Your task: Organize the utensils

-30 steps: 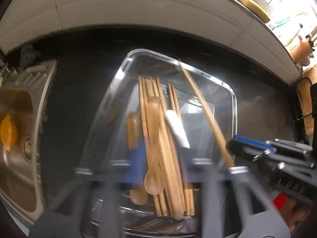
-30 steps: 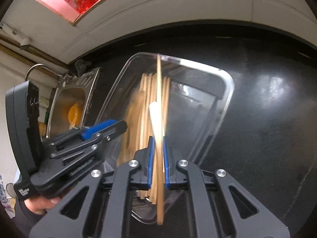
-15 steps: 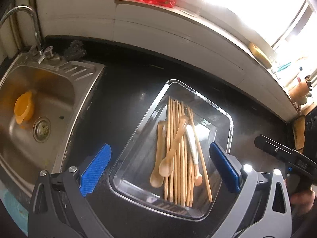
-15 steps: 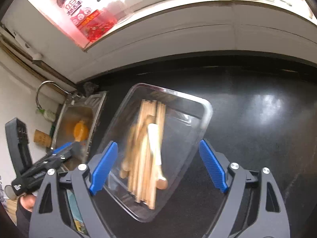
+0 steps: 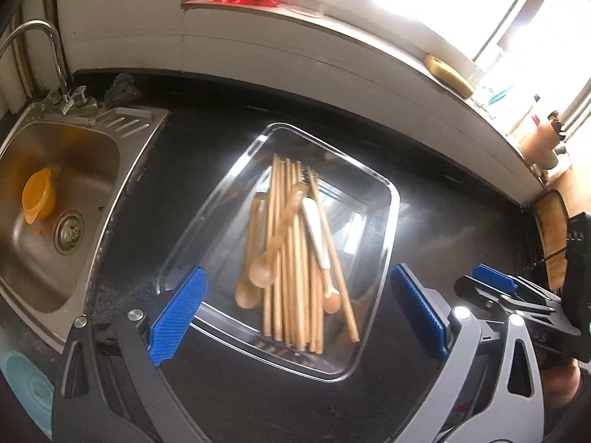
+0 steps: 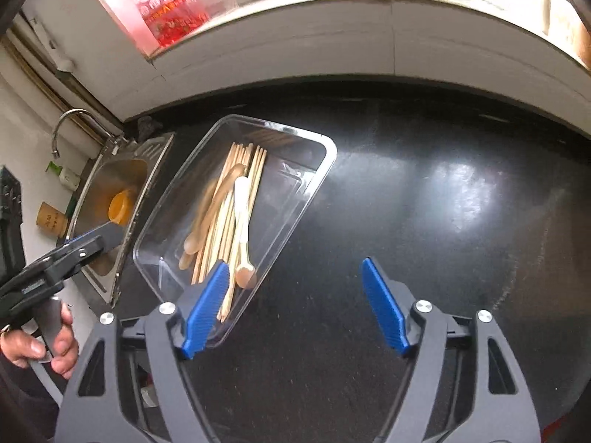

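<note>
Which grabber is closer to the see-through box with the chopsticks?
Left, probably. The left gripper hangs open directly over the clear tray, which sits between its fingers. The right gripper is open too, off to the tray's right over bare black counter.

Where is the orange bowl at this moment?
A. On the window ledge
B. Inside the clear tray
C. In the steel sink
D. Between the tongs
C: the orange bowl lies in the sink, near the drain, left of the clear tray.

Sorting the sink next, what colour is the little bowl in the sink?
Orange bowl, clearest in the left wrist view, lying in the steel sink.
</note>
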`<state>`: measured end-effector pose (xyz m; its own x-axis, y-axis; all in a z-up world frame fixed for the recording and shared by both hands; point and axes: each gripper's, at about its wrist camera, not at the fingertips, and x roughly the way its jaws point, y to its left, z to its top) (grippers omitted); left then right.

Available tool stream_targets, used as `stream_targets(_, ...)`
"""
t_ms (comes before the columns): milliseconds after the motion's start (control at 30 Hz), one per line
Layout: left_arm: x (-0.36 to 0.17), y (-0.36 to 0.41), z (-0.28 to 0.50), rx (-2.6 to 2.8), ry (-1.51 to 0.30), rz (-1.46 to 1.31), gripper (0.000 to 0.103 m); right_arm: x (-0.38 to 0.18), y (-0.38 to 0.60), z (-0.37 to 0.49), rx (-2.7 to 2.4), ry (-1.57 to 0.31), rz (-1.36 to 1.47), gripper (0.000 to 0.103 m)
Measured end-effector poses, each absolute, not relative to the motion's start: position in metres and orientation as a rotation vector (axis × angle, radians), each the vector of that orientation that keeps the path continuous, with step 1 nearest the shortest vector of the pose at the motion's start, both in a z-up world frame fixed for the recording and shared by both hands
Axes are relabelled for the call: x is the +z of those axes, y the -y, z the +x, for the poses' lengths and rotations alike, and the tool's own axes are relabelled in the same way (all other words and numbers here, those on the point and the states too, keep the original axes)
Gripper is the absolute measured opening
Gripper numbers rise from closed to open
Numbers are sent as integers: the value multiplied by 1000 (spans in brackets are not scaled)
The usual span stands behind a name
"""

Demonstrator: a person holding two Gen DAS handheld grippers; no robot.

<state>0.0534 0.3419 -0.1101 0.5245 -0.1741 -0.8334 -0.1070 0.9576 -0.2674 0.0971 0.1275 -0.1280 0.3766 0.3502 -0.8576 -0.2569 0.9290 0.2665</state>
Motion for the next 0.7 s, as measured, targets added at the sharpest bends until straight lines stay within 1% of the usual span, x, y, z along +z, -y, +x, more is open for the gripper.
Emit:
stream_targets(67, -103, -327, 50, -55, -1016, -282, 97, -115, -111, 88, 362, -1091, 98, 81)
stream_targets(200, -87, -282, 39, -127, -980, -235, 97, -86, -61, 65, 300, -1005, 77, 88)
stream_targets(267, -83, -256, 36, -158, -967, -220, 97, -75, -35, 53, 244, -962, 46, 95)
stream_targets(367, -78, -203, 28, -201, -947, -220, 97, -65, 18, 31, 148, -916, 20, 96)
stream_targets(433, -78, -171, 25, -240, -966, -192, 97, -63, 56, 17, 80, -909, 22, 96)
stream_targets(567, -83, -110, 17, -292, -1006, -127, 97, -70, 125, -4, 6, -932, 78, 96)
stream_targets(700, -85, -66, 13, -267, -1040, -67, 97, -77, 178, -19, -18, -944, 136, 96)
